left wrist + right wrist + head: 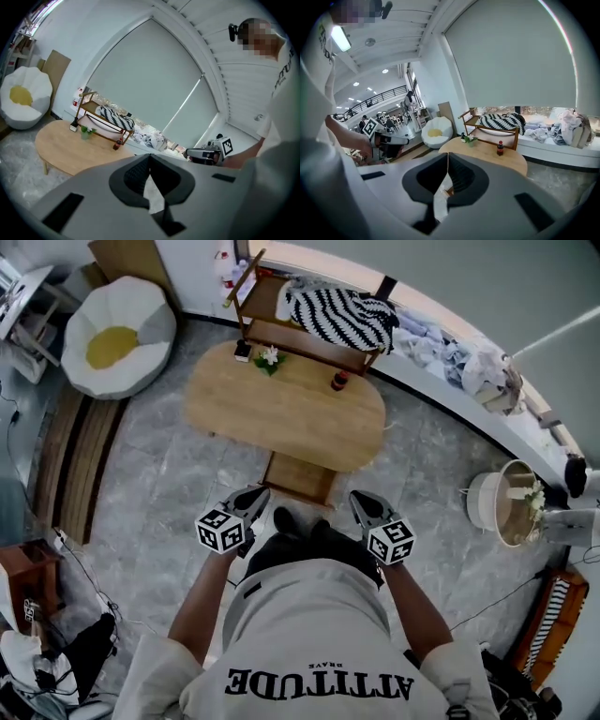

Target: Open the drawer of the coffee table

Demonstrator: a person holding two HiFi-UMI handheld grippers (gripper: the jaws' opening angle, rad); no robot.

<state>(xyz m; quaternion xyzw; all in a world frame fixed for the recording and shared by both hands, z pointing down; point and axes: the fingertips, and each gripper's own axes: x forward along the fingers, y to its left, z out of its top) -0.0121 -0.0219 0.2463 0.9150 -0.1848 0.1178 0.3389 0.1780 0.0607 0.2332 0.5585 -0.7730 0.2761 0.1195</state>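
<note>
Both pairs of jaws are pressed together with nothing between them. In the left gripper view the left gripper (150, 158) shows its dark pads meeting along one seam, and the right gripper (447, 158) shows the same in its own view. From the head view the two are held level in front of the person's chest, well apart from each other, tips aimed toward twelve o'clock. Neither touches any furniture.

Straight ahead at twelve o'clock stands the oval coffee table (281, 413). Its drawer (300, 478) juts out from under the near edge (a plain wooden box, standing open), its front just beyond the person's shoes (298, 521).

Bare grey floor (169, 493) lies wide at nine o'clock of the drawer, and more floor lies at three o'clock, up to a round white side table (506, 504).

On the tabletop's far edge sit a small plant (270, 357) and a dark bottle (339, 381), both clear of the near rim. Behind the table, at twelve, a wooden rack (281, 332) carries a striped blanket (342, 315). A white beanbag (117, 334) sits at ten o'clock, near the table's left end but apart from it.
</note>
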